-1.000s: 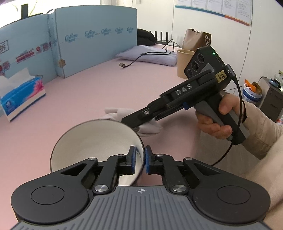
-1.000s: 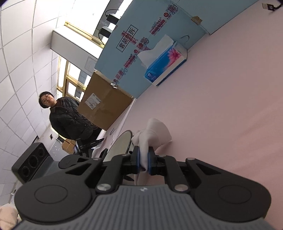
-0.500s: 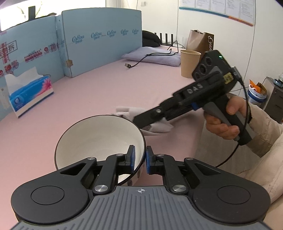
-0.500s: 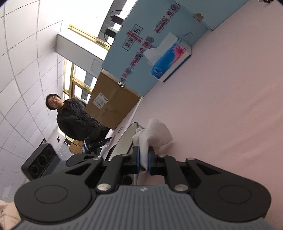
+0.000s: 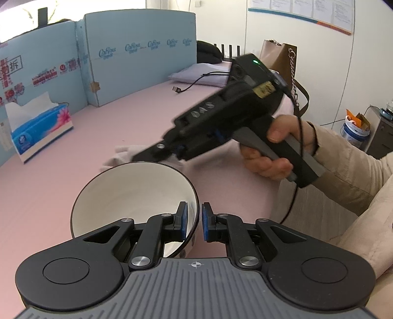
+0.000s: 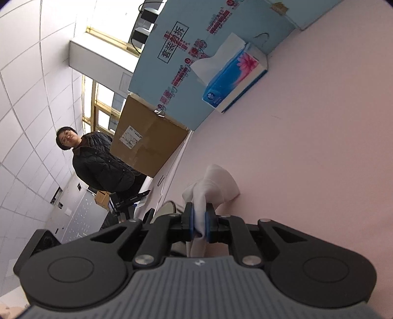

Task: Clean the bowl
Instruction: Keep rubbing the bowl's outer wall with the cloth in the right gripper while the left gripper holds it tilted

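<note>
Left tongs [image 5: 193,222] clench the bowl [image 5: 132,196] by 1 rim wall; wiping pressure could lever it loose. Right tongs [image 6: 199,222] grip the cloth [image 6: 211,186] narrowly, beyond the rim; it may slip out.

right claw [image 6: 199,222] pinching white cloth [image 6: 211,184], pink table [image 6: 307,147]

Office or lab workroom: wall notices [image 5: 302,11] at 1 o'clock, cardboard box [image 6: 147,144], ceiling tiles [image 6: 22,73] at 10 o'clock.

"DAS" on the right gripper [image 5: 157,157] body, "拆" on the blue partition board [image 5: 49,68]
</note>
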The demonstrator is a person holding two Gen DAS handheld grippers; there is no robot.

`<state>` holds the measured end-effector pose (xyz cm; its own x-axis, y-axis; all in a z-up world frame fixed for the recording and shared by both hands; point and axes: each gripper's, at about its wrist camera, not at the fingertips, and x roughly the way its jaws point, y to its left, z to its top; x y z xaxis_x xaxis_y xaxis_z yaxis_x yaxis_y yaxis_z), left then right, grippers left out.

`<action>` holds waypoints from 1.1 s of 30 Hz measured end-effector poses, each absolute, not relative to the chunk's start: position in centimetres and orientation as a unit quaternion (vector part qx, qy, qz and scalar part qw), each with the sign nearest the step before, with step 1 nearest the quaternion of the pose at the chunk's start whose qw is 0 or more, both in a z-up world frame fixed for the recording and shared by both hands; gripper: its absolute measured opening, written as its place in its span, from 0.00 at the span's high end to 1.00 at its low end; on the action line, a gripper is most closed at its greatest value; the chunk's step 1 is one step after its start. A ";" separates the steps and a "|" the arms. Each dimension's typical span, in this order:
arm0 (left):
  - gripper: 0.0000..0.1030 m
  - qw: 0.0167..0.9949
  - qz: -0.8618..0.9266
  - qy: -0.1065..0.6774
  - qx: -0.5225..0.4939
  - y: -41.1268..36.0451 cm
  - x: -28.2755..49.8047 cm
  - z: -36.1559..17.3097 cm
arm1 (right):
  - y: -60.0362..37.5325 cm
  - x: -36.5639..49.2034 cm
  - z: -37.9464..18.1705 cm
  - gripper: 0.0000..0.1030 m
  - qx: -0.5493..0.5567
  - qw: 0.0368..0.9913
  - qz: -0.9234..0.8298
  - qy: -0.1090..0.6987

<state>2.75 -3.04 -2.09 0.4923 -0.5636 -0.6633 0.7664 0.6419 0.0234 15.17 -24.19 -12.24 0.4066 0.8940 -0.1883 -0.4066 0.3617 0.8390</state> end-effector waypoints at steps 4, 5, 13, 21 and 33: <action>0.83 0.849 -0.387 0.320 0.162 -3.1 2.8 -2.2 | -24.4 14.5 -12.3 0.89 0.368 0.755 0.431 0.331; 0.83 0.850 -0.386 0.320 0.162 -3.1 2.8 -2.2 | -24.5 14.2 -12.3 0.89 0.369 0.755 0.430 0.331; 0.79 0.859 -0.375 0.312 0.153 -3.7 3.5 -1.7 | -25.3 12.4 -12.6 0.89 0.375 0.755 0.428 0.326; 0.75 0.861 -0.361 0.322 0.157 -5.2 5.0 -1.8 | -26.1 10.6 -12.8 0.89 0.381 0.756 0.425 0.321; 0.88 0.846 -0.388 0.327 0.165 -3.1 3.0 -1.8 | -27.1 10.0 -13.5 0.89 0.395 0.751 0.423 0.319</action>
<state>3.03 -3.14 -1.78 0.4849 -0.5483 -0.6814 0.7644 0.6442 0.0257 10.03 -27.07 -13.49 0.4385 0.8871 -0.1442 -0.3842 0.3301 0.8622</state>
